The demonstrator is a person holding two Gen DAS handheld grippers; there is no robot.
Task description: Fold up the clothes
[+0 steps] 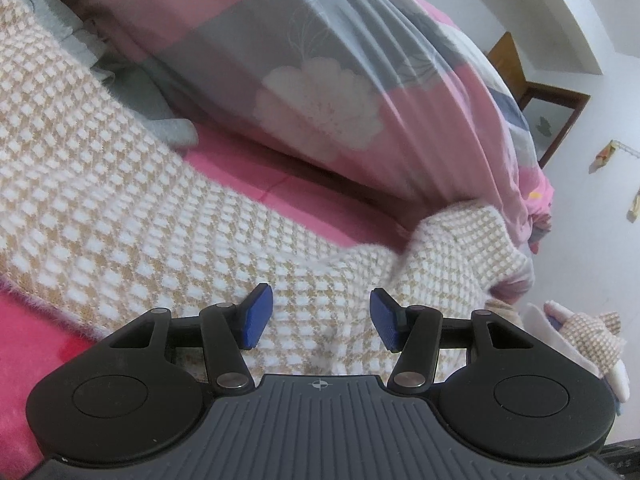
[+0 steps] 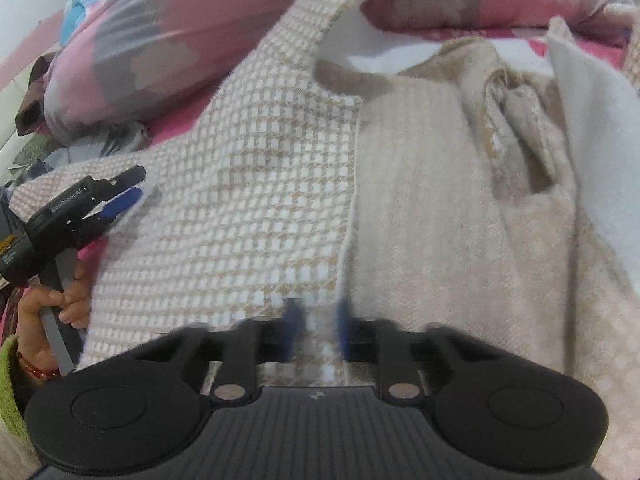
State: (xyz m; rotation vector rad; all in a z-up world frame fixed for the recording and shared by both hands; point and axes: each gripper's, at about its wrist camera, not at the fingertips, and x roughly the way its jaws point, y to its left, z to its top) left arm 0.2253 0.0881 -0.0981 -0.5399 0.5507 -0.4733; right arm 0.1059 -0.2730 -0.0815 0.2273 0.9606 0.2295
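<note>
At the far left, under the left gripper (image 1: 321,317), a deep pink fleecy bed cover (image 1: 24,344) shows, soft and napped. Over it lies the checked garment (image 1: 132,196), a fuzzy knit of small white squares on a tan ground, spread flat and running from left of the gripper straight beneath its blue ribbed pads (image 1: 256,316), which stand moderately apart with nothing pressed between them, only cloth below. Ahead of the gripper a puffy pink-and-grey quilt (image 1: 320,92) with a pale flower print bulges; to its right a sleeve end (image 1: 460,240) of the garment curls up. In the right wrist view, a hand (image 2: 60,300) with a red bead bracelet grips the left gripper's handle at the left edge. The right gripper (image 2: 318,332) is blurred; its blue pads stand narrow on the garment's front edge, where the checked face meets a plain beige lining (image 2: 432,200), finely ribbed. Further right, white fleece (image 2: 592,120) folds upward.
</note>
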